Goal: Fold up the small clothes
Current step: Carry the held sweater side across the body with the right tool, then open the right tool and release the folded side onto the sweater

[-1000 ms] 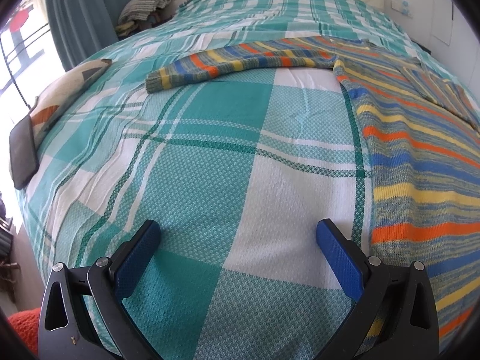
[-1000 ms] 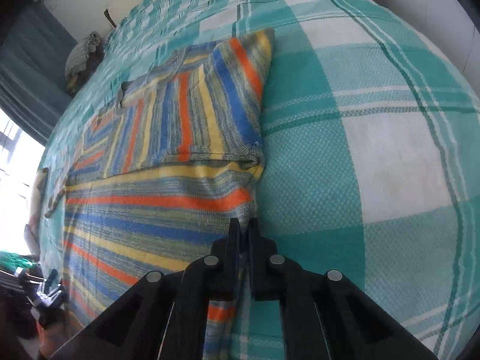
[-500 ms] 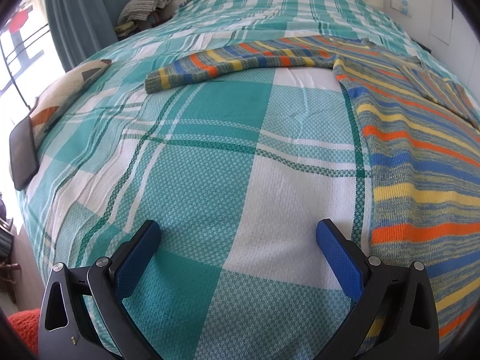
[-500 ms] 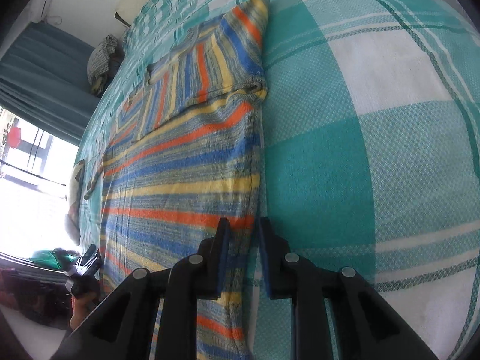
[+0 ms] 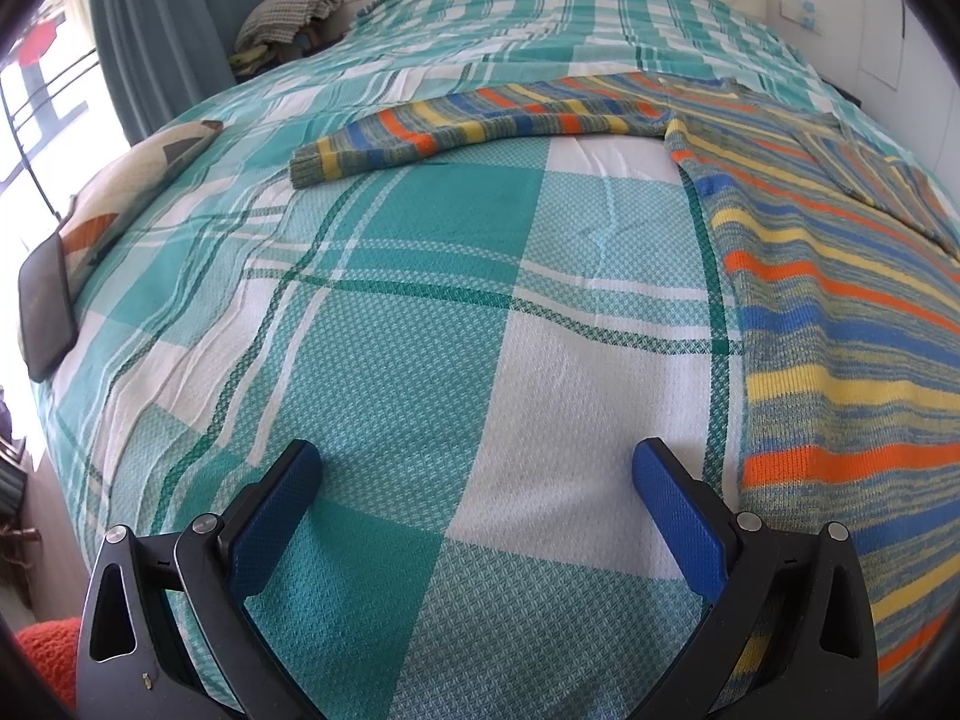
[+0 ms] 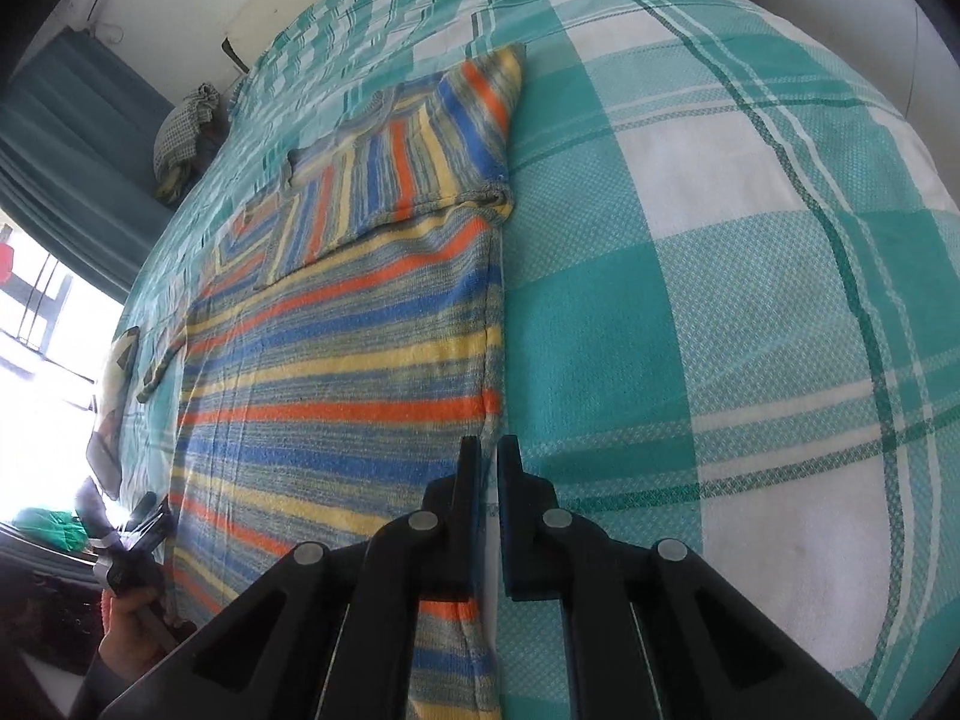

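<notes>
From the left wrist view, the left tongs [image 5: 474, 456] are standing wide apart and empty over the bare teal-and-white checked bedspread [image 5: 420, 330]. The striped knitted sweater in orange, blue and yellow [image 5: 840, 324] is lying flat just to their right. Its one unfolded sleeve [image 5: 480, 120] is stretching out across the bed, well ahead. That sleeve looks like the next part to bring in. It wants a pinch near the cuff and a carry straight over the body, kept low so the knit is not dragging. The room is generous here. Only a patterned pillow [image 5: 138, 180] and a dark flat device [image 5: 45, 312] are lying at the bed's left edge, well clear.

From the right wrist view, the right tongs [image 6: 489, 450] are all but together, a thin slit showing. They are sitting over the sweater's [image 6: 336, 372] straight side edge near the hem. No cloth seems to be caught between them, though the base of the slit is hard to read. The other sleeve [image 6: 408, 168] is already lying folded across the chest. Open bedspread [image 6: 720, 300] is spreading out to the right.
</notes>
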Demonstrator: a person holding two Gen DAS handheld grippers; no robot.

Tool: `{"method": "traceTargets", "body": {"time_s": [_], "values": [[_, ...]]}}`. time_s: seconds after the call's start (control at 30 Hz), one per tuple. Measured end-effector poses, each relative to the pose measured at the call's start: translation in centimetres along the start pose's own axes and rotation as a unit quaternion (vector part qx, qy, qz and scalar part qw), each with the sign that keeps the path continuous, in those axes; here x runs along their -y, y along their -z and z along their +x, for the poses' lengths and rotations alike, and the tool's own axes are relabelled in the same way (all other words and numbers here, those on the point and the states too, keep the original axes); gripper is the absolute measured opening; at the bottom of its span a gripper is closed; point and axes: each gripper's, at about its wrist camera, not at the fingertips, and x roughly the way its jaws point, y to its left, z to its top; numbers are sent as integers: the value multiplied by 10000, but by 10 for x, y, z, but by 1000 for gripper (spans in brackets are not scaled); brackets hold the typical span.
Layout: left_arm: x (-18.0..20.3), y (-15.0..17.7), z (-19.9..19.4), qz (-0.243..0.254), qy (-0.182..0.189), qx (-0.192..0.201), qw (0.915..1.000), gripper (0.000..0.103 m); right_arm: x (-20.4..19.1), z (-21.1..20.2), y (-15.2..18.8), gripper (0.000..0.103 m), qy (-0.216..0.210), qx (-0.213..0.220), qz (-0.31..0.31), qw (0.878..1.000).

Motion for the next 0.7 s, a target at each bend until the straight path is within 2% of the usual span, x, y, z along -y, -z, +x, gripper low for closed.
{"method": "traceTargets", "body": {"time_s": [0.13, 0.17, 0.23, 0.33, 0.37, 0.43, 0.53, 0.63, 0.7], "values": [[1, 0, -1, 5, 10, 7, 10000, 103, -5, 11, 9, 9, -81, -221, -153, 9996], [1, 0, -1, 12, 19, 10, 10000, 103, -9, 16, 12, 3, 133, -323, -368, 9987], [0, 1, -1, 29, 32, 15, 10000, 103, -13, 21, 18, 0, 592, -385, -686, 9951], [0, 1, -1, 27, 22, 17, 10000, 103, -12, 7, 18, 0, 923, -177, -555, 9940], [1, 1, -1, 27, 8, 18, 10000, 103, -15, 1, 19, 5, 930, -84, -588, 9939], [1, 0, -1, 24, -9, 14, 10000, 103, -26, -10, 23, 5, 648, -21, -668, 9957], [1, 0, -1, 26, -4, 14, 10000, 103, -41, -13, 36, 5, 220, -151, -797, 9965], [1, 0, -1, 33, 11, 22, 10000, 103, -42, -4, 59, 8, 158, -266, -649, 9974], [2, 0, -1, 37, 9, 30, 10000, 103, -36, -2, 74, 9, 269, -210, -521, 9981]]}}
